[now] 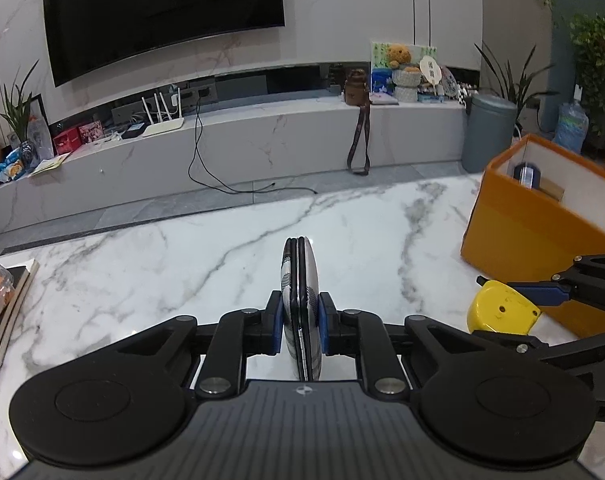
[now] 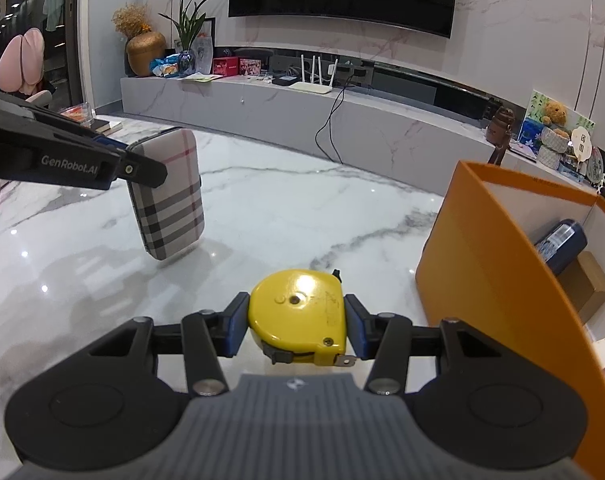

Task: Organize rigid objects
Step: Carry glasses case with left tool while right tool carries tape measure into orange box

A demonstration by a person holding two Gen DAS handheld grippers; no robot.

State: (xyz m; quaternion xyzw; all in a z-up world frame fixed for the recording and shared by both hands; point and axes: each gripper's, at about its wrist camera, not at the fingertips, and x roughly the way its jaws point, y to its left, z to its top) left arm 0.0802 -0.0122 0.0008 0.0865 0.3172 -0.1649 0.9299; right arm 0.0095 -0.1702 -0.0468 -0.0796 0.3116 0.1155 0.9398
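Left tongs clenched on plaid-covered rectangular hard case, raised over white marble desk, right tongs clenched on yellow plastic tape measure, orange cardboard box at three o'clock.

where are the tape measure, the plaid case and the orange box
yellow tape measure (image 2: 298, 316), right wrist view, on its flat yellow top face
plaid case (image 2: 170, 196), right wrist view, on its checked broad side
orange box (image 2: 478, 264), right wrist view, on its outer orange wall
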